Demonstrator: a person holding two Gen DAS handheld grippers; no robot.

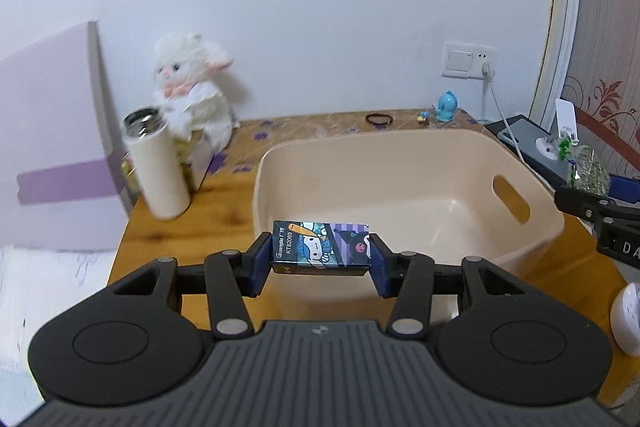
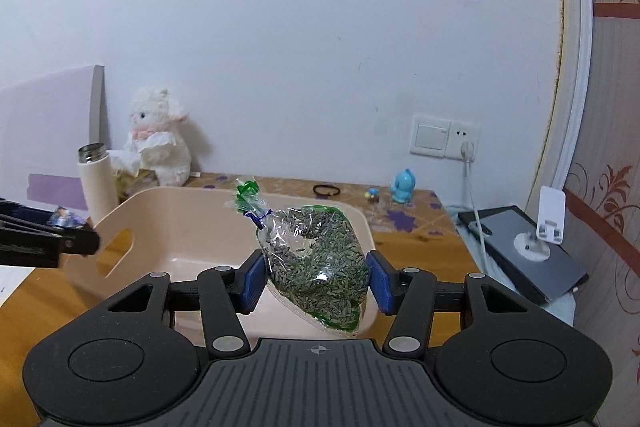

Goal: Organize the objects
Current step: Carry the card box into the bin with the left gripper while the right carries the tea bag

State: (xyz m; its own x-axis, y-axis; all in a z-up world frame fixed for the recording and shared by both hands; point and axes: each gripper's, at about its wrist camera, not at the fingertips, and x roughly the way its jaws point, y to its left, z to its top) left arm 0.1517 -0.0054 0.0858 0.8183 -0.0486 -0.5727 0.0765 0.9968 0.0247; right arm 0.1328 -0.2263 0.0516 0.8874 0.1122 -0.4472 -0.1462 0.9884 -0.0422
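Observation:
My left gripper (image 1: 320,259) is shut on a small box with cartoon prints (image 1: 320,247) and holds it above the near rim of the beige plastic bin (image 1: 400,155). My right gripper (image 2: 316,273) is shut on a clear bag of green seeds (image 2: 316,259), tied at the top, and holds it above the bin's near right corner (image 2: 160,211). The bin looks empty inside. The right gripper with the bag shows at the right edge of the left wrist view (image 1: 588,171). The left gripper shows at the left edge of the right wrist view (image 2: 48,235).
On the wooden table (image 1: 224,203) stand a white thermos (image 1: 156,163), a white plush lamb (image 1: 192,83), a black hair tie (image 1: 380,119) and a blue figurine (image 1: 446,107). A dark tablet with a phone stand (image 2: 532,243) lies to the right. A cable hangs from the wall socket (image 2: 466,147).

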